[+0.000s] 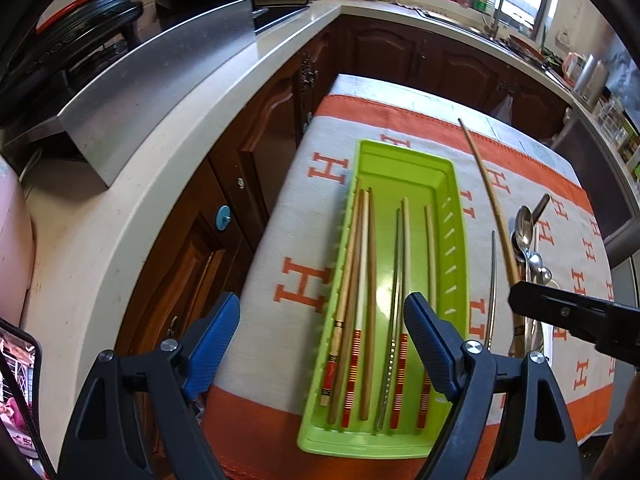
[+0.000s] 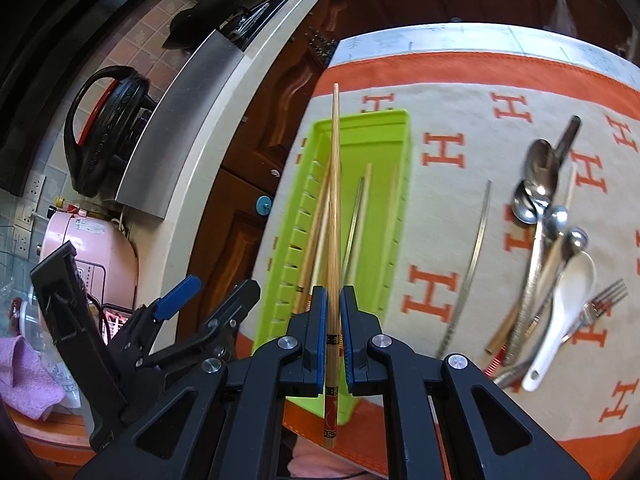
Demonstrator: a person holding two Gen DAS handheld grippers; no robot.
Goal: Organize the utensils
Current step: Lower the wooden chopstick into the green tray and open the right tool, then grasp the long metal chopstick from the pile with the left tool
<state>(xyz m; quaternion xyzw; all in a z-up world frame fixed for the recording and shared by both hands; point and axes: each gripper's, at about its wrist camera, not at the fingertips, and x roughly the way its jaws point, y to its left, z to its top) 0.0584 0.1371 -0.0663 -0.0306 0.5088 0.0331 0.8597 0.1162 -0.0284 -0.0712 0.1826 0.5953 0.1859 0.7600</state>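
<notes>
**A:** Holding that wooden chopstick (image 2: 335,200) the way you are, your right gripper (image 2: 333,336) is clamped on its decorated end, and the tip points out over the green tray (image 2: 394,152). From your right wrist view it lines up roughly with the tray's length, which is what you want.

**B:** So I just lower it in?

**A:** I'd say first match it to the chopsticks (image 1: 362,280) already lying lengthwise in the tray. Put it down parallel to them, patterned end toward you like theirs, so it doesn't cross the others. Bring it low before you let go; released from height it would likely bounce or roll.

**B:** And my left gripper (image 1: 320,344)?

**A:** Its jaws stand wide apart and hold nothing, hovering over the near end of the tray. Keep it out of the landing lane, or use it to steady the tray's rim.

**B:** What's left?

**A:** The metal chopstick (image 2: 474,248), the spoons (image 2: 538,184), the white spoon (image 2: 560,312) and the fork (image 2: 604,300) lie on the cloth (image 2: 460,100) right of the tray.
</notes>
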